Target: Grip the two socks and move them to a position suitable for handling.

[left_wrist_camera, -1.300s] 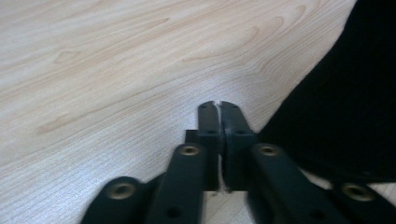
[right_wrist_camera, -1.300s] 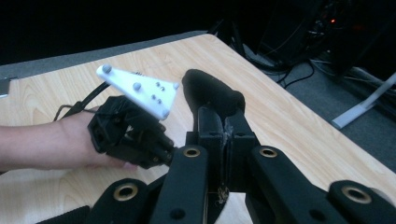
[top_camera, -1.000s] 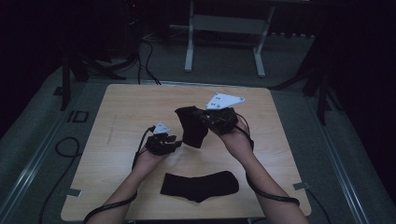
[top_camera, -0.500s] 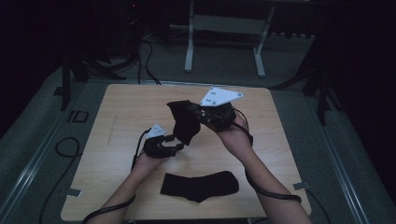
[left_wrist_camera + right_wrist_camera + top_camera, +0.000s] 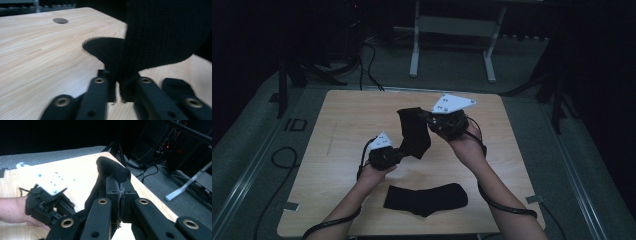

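Note:
A black sock (image 5: 414, 132) is stretched in the air between both grippers above the wooden table (image 5: 342, 115). My right gripper (image 5: 424, 117) is shut on its upper end; in the right gripper view the jaws (image 5: 120, 192) pinch the fabric (image 5: 112, 170). Lower and nearer, my left gripper (image 5: 399, 155) holds the bottom end. Its jaws have just been closing, and in the left gripper view they (image 5: 118, 87) press on the sock's hanging edge (image 5: 162, 32). A second black sock (image 5: 426, 198) lies flat near the table's front edge.
A round cable hole (image 5: 60, 20) sits in the tabletop toward the far side. Behind the table stands a metal frame (image 5: 452, 30), with cables (image 5: 367, 55) on the dark floor. Both gripper cables trail off the front edge beside the forearms.
The right gripper lifted and swung the sock slightly to the left. The left gripper's jaws opened, then shut on the sock's lower end. The sock on the table has not moved.

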`<state>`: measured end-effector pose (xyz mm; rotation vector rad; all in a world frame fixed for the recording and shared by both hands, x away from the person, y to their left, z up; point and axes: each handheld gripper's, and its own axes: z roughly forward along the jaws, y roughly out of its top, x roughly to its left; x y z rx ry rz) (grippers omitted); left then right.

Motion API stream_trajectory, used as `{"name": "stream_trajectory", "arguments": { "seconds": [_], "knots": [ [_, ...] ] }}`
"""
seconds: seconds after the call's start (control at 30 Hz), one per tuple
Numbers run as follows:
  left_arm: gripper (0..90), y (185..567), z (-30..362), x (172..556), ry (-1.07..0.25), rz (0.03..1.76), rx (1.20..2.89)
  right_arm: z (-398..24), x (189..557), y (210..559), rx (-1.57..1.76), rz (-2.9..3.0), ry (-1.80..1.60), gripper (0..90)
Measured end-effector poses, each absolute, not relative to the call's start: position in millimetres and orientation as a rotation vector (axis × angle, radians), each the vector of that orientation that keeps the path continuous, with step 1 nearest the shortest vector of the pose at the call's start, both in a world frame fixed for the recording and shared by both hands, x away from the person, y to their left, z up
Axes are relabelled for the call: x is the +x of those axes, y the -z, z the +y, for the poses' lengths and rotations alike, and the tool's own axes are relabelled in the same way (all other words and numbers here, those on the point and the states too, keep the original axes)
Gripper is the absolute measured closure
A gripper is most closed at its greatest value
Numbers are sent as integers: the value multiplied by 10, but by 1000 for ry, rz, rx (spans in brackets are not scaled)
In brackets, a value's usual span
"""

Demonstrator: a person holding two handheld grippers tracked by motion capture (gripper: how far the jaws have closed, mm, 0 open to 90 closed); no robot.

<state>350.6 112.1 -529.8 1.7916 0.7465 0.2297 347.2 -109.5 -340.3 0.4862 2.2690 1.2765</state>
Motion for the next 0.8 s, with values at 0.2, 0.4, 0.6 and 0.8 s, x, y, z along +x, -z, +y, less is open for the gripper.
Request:
{"name": "stream_trajectory", "arguments": {
  "seconds": [0.2, 0.4, 0.6, 0.8],
  "knots": [
    [896, 5332, 1139, 3465, -243, 740, 1826, -1163, 3502, 3489, 518, 2273, -1278, 880],
    [898, 5287, 1276, 3419, -253, 787, 1828, -1240, 3508, 3560, 547, 2276, -1275, 880],
    [898, 5257, 1477, 3388, -244, 910, 1952, -1336, 3512, 3827, 635, 2316, -1292, 880],
    [898, 5253, 1588, 3470, -209, 1047, 2102, -1454, 3570, 4379, 768, 2397, -1245, 880]
  ]
}}
